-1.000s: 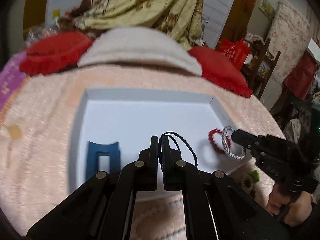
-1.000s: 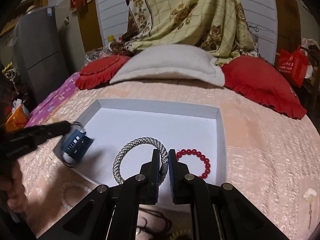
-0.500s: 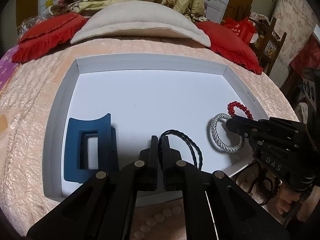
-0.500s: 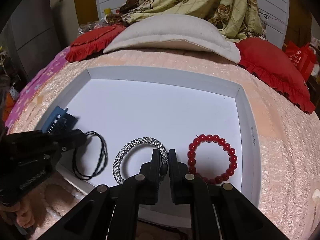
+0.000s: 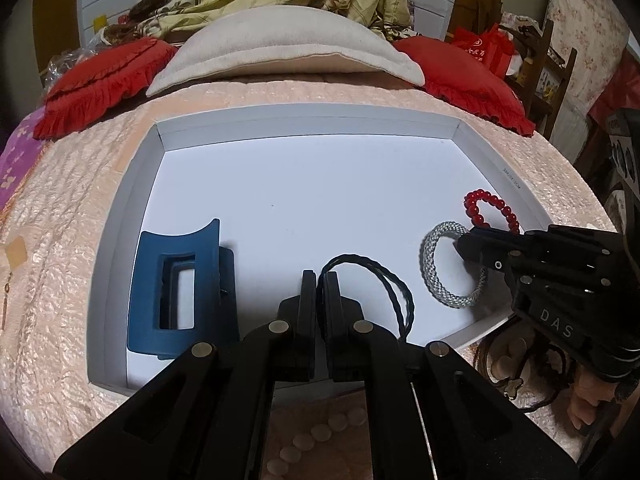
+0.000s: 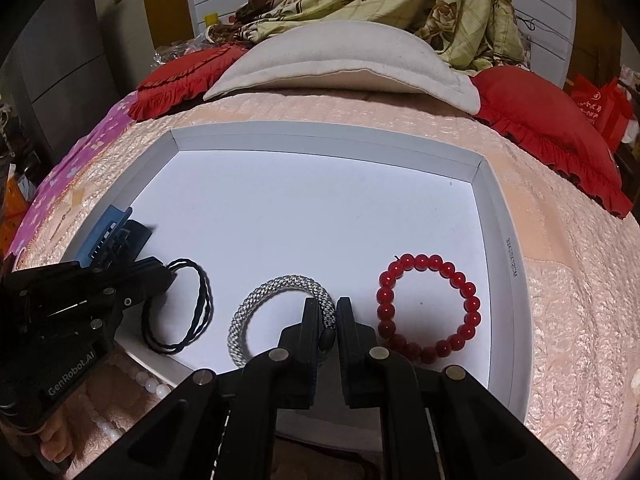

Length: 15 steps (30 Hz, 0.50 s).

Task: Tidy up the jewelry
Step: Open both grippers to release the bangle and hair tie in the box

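While both grippers reach down into the white tray on the bed, each has a loop of jewelry pinched between its fingers. The left gripper has its fingers closed on the near end of a black braided cord, which lies on the tray floor near the front wall. To its left a blue hair claw rests flat on the tray floor, just beside the left wall. The right gripper has its fingers closed on the silver woven bracelet, gripping it at the dark clasp on its right side; the bracelet lies on the tray floor. Just right of it a red bead bracelet lies flat near the tray's right wall, apart from the silver one. A string of pale beads sits on the bedspread outside the tray's front edge. Red pillows and a beige cushion lie beyond the tray.
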Available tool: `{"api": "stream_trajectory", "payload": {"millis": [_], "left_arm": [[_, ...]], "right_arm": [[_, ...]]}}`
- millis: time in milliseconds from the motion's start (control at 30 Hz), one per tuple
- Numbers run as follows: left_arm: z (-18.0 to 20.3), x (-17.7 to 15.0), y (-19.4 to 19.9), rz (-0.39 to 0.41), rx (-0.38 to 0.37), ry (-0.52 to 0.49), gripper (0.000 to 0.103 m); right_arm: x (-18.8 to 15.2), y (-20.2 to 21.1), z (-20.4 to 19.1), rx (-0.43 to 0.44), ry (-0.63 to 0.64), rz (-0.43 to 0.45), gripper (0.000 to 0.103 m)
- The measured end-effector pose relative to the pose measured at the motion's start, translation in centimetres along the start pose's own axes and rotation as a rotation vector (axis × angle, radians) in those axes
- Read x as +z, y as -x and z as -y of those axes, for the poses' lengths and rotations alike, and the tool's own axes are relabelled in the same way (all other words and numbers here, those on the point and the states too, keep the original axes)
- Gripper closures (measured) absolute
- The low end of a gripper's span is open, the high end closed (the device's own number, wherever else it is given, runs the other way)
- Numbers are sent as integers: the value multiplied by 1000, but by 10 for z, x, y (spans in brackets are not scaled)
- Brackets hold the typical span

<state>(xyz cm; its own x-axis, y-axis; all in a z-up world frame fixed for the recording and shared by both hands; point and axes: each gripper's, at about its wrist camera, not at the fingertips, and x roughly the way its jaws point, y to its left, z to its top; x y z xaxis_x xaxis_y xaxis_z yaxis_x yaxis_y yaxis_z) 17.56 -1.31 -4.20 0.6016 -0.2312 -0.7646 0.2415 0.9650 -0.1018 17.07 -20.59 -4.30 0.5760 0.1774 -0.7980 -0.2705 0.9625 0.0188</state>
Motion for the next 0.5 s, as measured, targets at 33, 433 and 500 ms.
{"api": "stream_trajectory", "payload": {"millis": [33, 433, 500], "left_arm": [[0, 0, 0, 2, 0, 1, 100], [-1, -2, 3, 20, -9, 38, 27], [-1, -2, 4, 19, -8, 44, 27]], "right_arm": [[0, 0, 0, 1, -4, 0, 94], [-1, 8, -7, -49, 11, 41, 45], [0, 13, -2, -52, -9, 62, 45]]}}
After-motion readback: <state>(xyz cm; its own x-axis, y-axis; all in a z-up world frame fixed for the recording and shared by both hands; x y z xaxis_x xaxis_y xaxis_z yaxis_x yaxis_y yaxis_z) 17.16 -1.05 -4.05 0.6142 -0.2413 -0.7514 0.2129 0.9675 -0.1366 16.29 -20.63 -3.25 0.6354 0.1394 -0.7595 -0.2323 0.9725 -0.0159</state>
